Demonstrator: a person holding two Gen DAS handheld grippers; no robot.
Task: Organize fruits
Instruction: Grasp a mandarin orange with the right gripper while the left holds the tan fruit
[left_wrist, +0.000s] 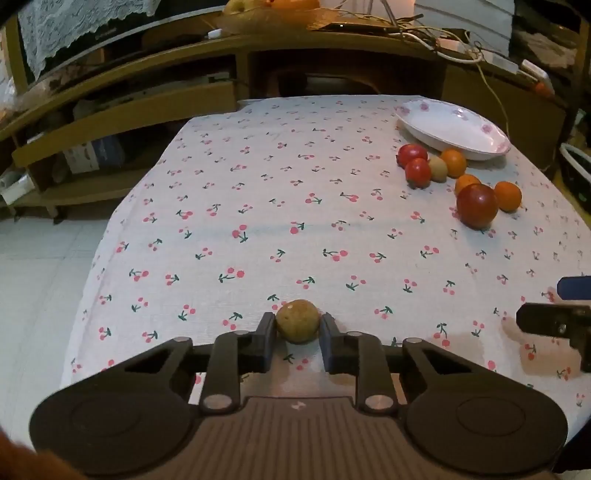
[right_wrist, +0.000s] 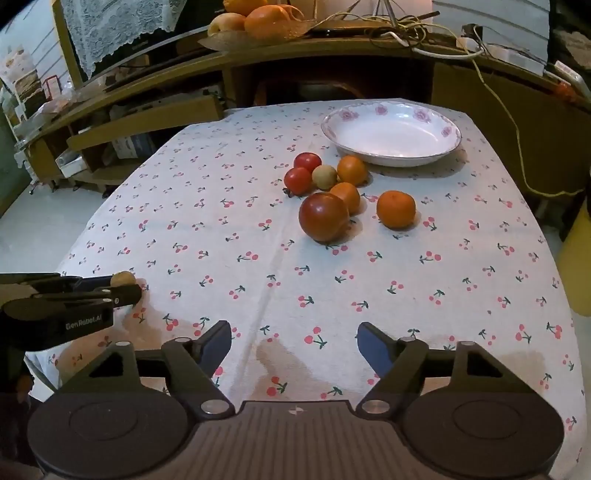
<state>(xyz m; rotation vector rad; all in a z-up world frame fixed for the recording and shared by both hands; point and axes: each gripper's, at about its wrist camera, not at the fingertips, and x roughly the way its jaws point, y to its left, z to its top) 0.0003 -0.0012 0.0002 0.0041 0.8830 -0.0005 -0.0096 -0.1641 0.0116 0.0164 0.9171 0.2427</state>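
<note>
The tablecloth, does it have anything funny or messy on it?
Yes. The tablecloth has pale brownish damp-looking stains near its front edge, by the right gripper. Nothing else looks spilled or broken.

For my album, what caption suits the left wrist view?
Left gripper closing around a small brown fruit on the cherry-print tablecloth, other fruits beside an empty plate.

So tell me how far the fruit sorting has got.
Nothing is done yet: the floral dish holds no fruit. In hand: the left tongs flank a small tan fruit. Left: seven fruits by the dish, including the big red one. The right tongs are open, holding nothing.
</note>
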